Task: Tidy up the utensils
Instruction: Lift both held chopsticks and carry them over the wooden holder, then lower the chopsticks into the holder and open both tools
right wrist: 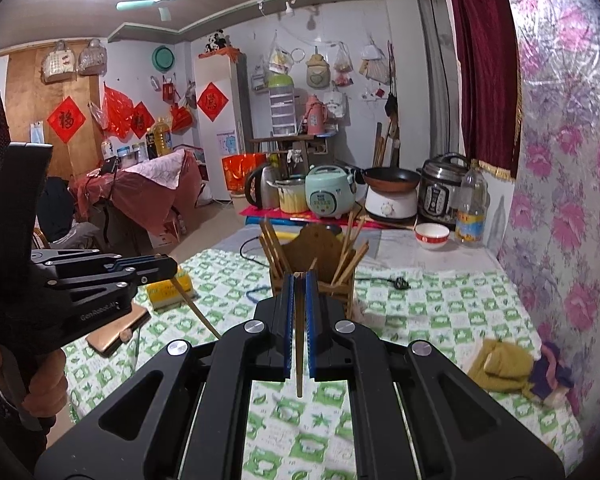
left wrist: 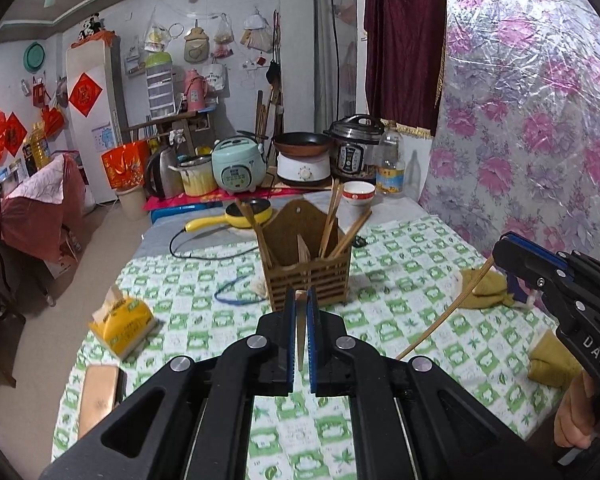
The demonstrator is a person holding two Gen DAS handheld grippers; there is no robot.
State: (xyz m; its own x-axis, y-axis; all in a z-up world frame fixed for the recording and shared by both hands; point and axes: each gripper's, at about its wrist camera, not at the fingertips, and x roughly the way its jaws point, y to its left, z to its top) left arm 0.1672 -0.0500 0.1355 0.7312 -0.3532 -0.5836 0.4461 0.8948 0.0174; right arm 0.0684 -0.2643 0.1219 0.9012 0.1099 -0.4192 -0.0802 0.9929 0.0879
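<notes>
Pinching one chopstick (left wrist: 300, 334) apiece, the left gripper (left wrist: 300, 300) and right gripper (right wrist: 299, 286) are risking a miss at the crowded holder (left wrist: 308, 276) mid-frame, thin sticks pivoting between pads.

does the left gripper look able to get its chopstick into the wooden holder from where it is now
Probably yes. The left gripper, shut on a chopstick, faces the wooden holder with nothing between them. The chopsticks already inside lean apart, leaving gaps at the top.
</notes>
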